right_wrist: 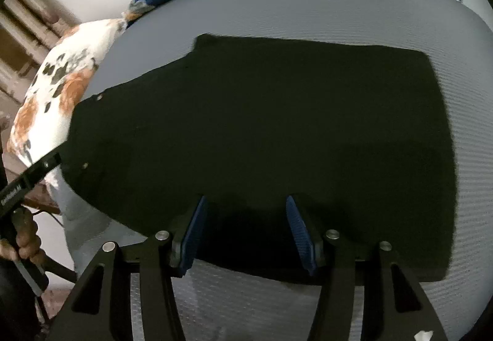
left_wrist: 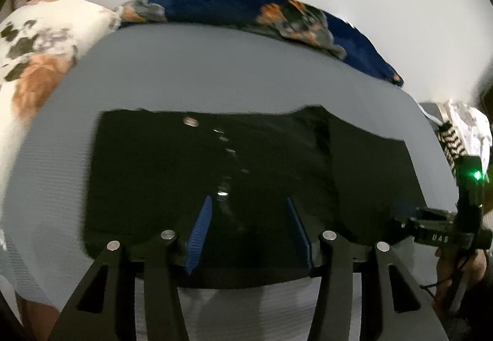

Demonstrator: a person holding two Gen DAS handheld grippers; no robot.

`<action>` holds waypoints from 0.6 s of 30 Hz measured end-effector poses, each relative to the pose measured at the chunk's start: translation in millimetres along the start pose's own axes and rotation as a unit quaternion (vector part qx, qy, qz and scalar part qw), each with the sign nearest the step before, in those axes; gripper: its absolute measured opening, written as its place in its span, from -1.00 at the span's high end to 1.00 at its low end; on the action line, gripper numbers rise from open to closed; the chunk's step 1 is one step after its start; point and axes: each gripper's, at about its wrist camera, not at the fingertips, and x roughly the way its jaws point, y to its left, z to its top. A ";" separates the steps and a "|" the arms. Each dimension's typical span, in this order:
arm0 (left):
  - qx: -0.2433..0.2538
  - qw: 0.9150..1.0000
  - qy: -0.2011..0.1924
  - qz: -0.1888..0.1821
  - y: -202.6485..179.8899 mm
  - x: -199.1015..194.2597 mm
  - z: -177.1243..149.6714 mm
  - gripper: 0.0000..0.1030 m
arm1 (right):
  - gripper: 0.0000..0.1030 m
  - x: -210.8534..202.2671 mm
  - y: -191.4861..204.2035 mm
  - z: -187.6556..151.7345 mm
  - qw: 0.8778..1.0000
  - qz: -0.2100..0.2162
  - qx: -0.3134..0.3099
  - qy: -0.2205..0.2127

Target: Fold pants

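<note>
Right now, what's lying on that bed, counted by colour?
Black: 1, the pants, spread flat on the grey sheet
White floral: 1, a pillow at the bed's edge
Navy floral: 1, a pillow along the far side
Total: 3, not counting the two open grippers, left and right

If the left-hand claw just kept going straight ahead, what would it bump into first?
Most likely the black pants: the open left gripper points right at them on the gray bed. Depth is hard to judge.
</note>
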 end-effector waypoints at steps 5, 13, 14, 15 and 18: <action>-0.022 0.999 -0.005 0.024 39.3 -13.6 4.9 -0.07 | -0.01 11.0 24.1 4.2 1.000 0.015 -0.016 0.011; -0.068 0.997 0.009 0.027 99.4 -18.1 6.4 -0.09 | -0.09 25.1 55.2 12.5 0.998 0.026 -0.041 0.029; -0.076 0.997 0.010 0.027 106.2 -17.9 6.2 -0.09 | -0.09 26.6 58.6 13.2 0.998 0.026 -0.044 0.033; -0.085 0.996 0.009 0.026 114.7 -17.6 5.8 -0.09 | -0.09 27.9 61.7 14.3 0.998 0.025 -0.047 0.035; -0.104 0.994 0.014 0.015 133.2 -13.8 7.9 -0.09 | -0.10 31.6 70.5 19.3 0.997 0.028 -0.051 0.041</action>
